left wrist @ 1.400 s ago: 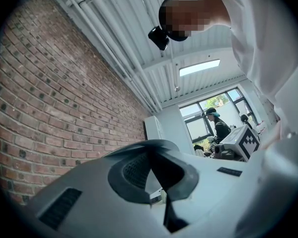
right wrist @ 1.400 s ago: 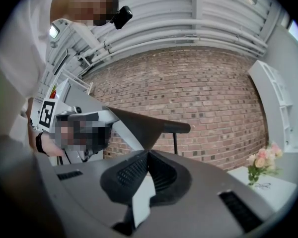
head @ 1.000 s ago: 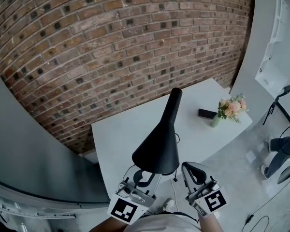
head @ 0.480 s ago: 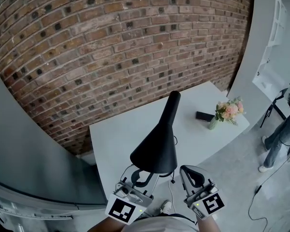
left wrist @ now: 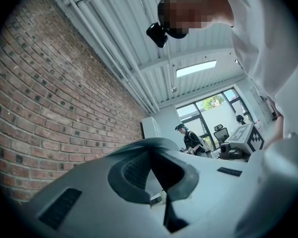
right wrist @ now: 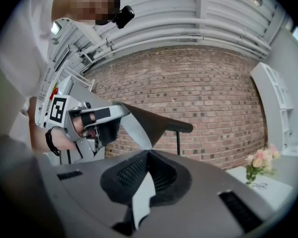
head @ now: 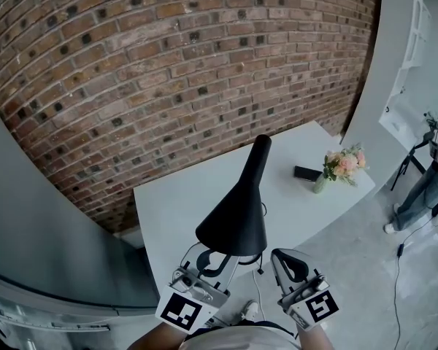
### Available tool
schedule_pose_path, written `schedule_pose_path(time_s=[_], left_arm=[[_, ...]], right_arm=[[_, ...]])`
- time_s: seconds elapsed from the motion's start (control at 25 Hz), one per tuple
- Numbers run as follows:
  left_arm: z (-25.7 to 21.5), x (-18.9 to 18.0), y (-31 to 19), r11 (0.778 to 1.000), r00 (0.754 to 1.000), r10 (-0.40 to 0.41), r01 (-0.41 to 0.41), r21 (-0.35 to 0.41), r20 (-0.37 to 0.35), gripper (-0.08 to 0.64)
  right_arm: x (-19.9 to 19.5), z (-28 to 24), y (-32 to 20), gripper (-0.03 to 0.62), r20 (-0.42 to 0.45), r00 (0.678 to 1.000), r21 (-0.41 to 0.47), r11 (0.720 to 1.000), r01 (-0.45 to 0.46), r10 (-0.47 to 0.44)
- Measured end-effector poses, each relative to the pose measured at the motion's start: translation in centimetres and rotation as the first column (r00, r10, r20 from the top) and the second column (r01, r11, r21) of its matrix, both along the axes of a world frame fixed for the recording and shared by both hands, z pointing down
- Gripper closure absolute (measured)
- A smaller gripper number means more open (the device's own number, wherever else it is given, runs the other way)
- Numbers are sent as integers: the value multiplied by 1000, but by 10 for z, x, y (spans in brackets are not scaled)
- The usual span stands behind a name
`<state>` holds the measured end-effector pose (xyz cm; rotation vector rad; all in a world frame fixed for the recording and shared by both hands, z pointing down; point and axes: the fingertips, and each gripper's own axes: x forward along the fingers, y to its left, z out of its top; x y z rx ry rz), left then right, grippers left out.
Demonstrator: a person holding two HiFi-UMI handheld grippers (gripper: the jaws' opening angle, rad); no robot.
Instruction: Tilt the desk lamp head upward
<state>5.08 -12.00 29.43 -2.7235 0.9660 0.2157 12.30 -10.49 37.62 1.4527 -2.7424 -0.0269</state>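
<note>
A black desk lamp stands on the white table point(head: 175, 203). Its cone-shaped head point(head: 235, 221) faces down toward me, and its neck point(head: 258, 159) slants up and away. My left gripper point(head: 208, 257) is shut on nothing, just under the near rim of the head; I cannot tell whether it touches the rim. The left gripper view looks up at the wall and ceiling past its shut jaws point(left wrist: 150, 150). My right gripper point(head: 287, 259), shut and empty, is to the right of the head. Its view shows the lamp head point(right wrist: 149, 119) beyond the left gripper point(right wrist: 92, 125).
A small vase of pink flowers point(head: 342, 165) and a flat black object point(head: 306, 173) sit at the table's far right. A brick wall point(head: 168, 64) runs behind the table. A person's legs point(head: 423, 188) show at the right edge of the floor.
Both grippers and the lamp stand almost where they were. The person at the right edge has walked further into view.
</note>
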Motion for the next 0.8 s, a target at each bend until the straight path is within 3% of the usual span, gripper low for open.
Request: schedule_pose_path(time_s=[0.8], left_arm=[[-1, -14, 6, 998, 997, 64, -64, 2, -51, 556]], right_arm=[[-16, -2, 16, 578, -14, 999, -11, 999, -48, 47]])
